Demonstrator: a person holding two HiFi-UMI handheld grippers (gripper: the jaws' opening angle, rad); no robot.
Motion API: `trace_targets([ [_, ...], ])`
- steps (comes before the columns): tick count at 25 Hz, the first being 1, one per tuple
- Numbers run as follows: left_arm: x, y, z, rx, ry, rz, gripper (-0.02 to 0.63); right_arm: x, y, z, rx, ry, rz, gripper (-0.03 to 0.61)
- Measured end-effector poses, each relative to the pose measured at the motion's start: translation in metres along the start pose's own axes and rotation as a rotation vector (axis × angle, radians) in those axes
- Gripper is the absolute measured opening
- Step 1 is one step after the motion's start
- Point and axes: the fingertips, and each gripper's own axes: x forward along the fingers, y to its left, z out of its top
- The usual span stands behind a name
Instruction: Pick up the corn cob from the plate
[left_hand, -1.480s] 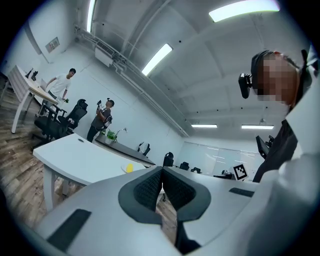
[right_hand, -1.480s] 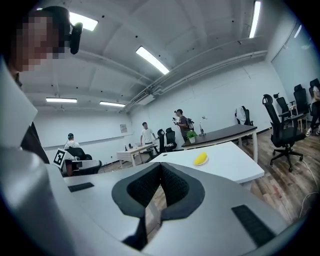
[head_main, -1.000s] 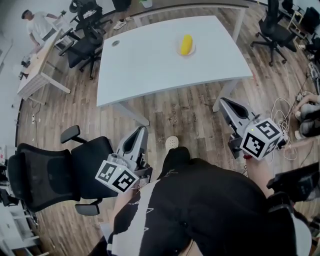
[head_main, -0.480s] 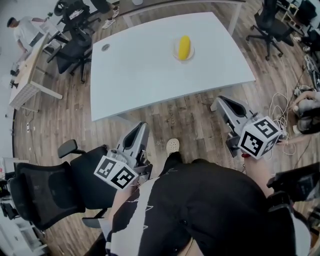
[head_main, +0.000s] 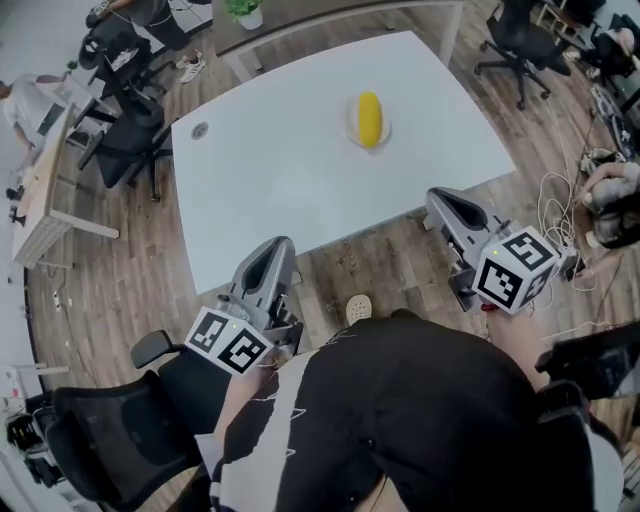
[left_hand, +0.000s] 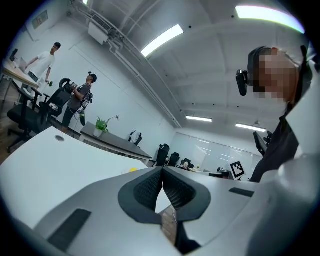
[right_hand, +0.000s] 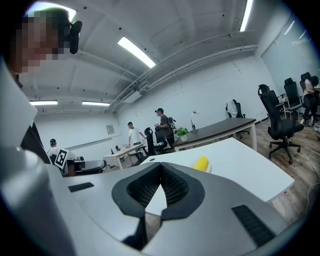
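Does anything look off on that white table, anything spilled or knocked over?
Nothing stands out. The corn cob lies whole on its plate, on the white table; no spill or damage shows.

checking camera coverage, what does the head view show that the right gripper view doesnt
Only the head view: the left gripper, the black office chair beside the person, and the loose cables on the floor.
Only the right gripper view: the ceiling lights, and the right gripper seen along its jaws, which are closed with nothing between them.
Both: the right gripper, the white table and the corn cob on its plate, well away from both grippers.
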Motion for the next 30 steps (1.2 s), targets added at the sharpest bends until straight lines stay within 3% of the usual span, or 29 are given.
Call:
trace_targets([
  [9,0.023,0.053,0.031,0.003,0.018,-0.065,0.015,0.048,-0.003,0.017,0.007,-0.018,-0.077,0.015],
  [16,0.037,0.076,0.033,-0.02,0.024,-0.092,0.015,0.075,-0.004,0.009,0.002,0.021,-0.103,0.015],
  [24,0.053,0.101,0.015,-0.122,0.051,-0.063,0.015,0.101,-0.023,-0.007,0.061,0.084,-0.095,0.015],
  [30,0.068,0.121,0.014,-0.16,0.044,0.007,0.015,0.125,-0.053,-0.005,0.097,0.126,-0.082,0.015],
])
